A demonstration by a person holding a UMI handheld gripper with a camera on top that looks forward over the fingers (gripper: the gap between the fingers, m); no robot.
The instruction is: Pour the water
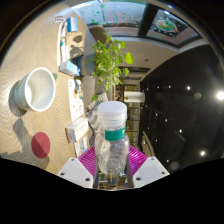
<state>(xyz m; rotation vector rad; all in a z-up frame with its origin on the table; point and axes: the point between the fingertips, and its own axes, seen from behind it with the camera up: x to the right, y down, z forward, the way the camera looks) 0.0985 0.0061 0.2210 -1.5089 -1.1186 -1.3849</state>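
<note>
Looking along the gripper view, I see the gripper (111,160) clamped on a clear plastic water bottle with a teal label band (113,135); both purple pads (89,160) press its lower body, and the bottle stands upright between the fingers, its long axis running straight up from them, cap end farthest from my grip. The receiving vessel looks to be the white round ceramic cup (38,88), which sits on the pale tabletop (45,125) well off to the left of the bottle and beyond the fingers, with its open mouth turned toward the camera. A dark red round coaster (40,146) lies on the table nearer to me, below the cup. A leafy green potted plant (108,60) rises just behind the bottle. I judge that the pour calls for carrying the bottle leftward to the cup, then tipping its neck over the rim; whether the cap is off, I cannot tell.
</note>
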